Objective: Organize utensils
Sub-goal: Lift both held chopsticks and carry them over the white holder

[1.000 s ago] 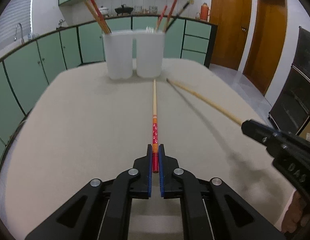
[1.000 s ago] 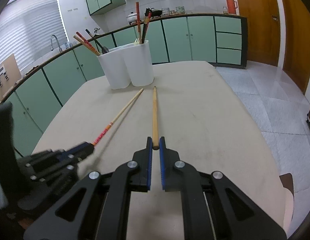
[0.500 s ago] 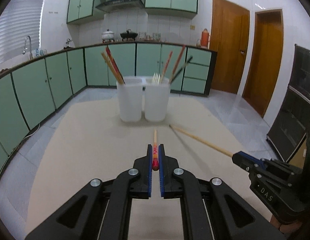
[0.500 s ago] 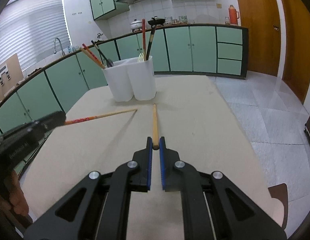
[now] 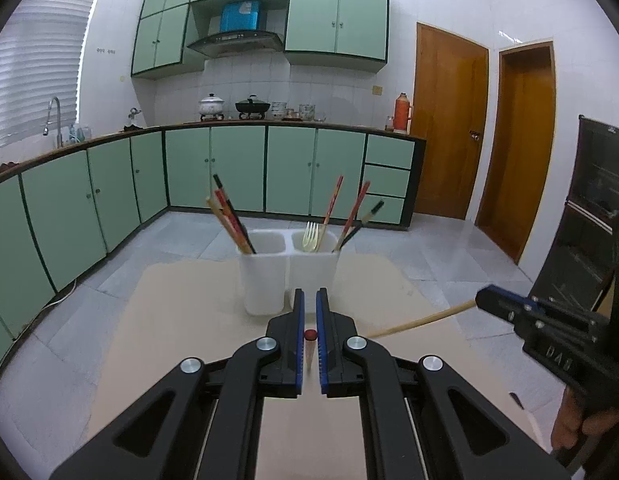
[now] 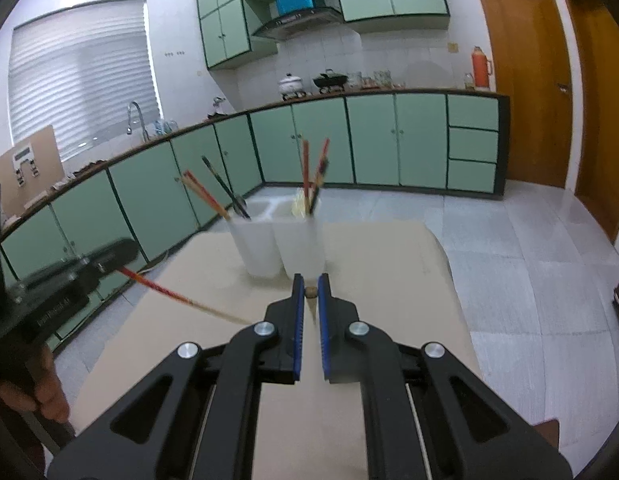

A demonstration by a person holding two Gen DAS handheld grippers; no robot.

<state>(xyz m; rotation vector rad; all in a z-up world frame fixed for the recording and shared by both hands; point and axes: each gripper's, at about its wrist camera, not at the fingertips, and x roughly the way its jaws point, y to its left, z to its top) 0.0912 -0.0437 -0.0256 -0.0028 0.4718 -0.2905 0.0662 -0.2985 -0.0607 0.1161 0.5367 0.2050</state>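
Nearest to us, our left gripper (image 5: 310,322) is pinched tight on the red-topped chopstick (image 5: 310,335), whose round red end shows between the blue pads while its pale shaft drops away below, clear of the table (image 5: 181,320). Our right gripper (image 6: 310,300) is likewise clamped on the plain wooden chopstick (image 6: 310,293), its brown butt end caught near the fingertips. From the left wrist view we see that plain chopstick as a light shaft slanting out of the right gripper at the right edge; from the right wrist view the red-topped one juts from the left gripper at the left, blurred, red fading to pale wood. Both sticks are held up in the air above the beige tabletop. Just beyond the fingertips stand two white holders (image 5: 287,272) side by side, touching, with red and dark chopsticks leaning in both and a fork (image 5: 309,236) in the right one. Farther off run the green cabinets (image 5: 237,168) and the counter with pots.
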